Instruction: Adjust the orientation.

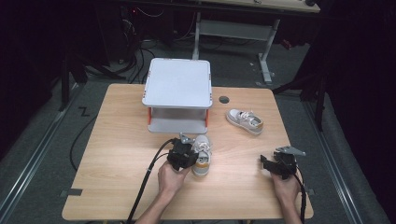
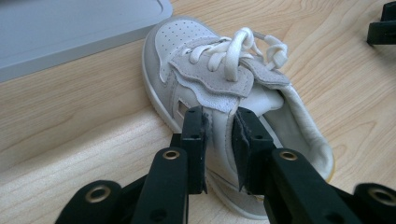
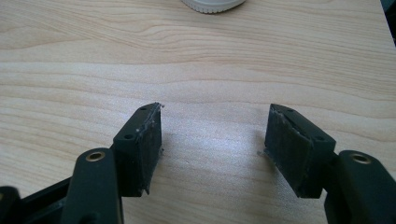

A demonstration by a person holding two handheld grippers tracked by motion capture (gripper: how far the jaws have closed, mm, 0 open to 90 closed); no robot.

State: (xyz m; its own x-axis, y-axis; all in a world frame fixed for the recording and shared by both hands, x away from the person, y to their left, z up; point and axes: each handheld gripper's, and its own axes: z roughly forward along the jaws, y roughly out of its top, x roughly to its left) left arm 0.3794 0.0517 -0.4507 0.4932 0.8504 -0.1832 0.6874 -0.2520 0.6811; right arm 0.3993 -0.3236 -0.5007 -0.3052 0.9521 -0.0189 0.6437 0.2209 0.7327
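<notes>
A small white and grey sneaker [image 1: 201, 158] with white laces lies on the wooden table [image 1: 116, 140], toe toward a grey shelf stand [image 1: 177, 84]. My left gripper [image 1: 190, 155] is at its left side. In the left gripper view its jaws [image 2: 219, 116] straddle the side wall of the sneaker [image 2: 210, 70] by the collar, one outside and one inside; the pads stand slightly apart and do not clamp it. My right gripper [image 1: 275, 161] rests near the table's right front, open wide [image 3: 215, 116] over bare wood. A second sneaker [image 1: 244, 121] lies farther back right.
The grey stand has a flat top and a lower shelf with orange posts; its lower shelf [image 2: 70, 28] is just beyond the sneaker's toe. A round cable hole [image 1: 224, 99] sits behind the second sneaker. A white sole's rim [image 3: 212, 4] shows ahead of the right jaws.
</notes>
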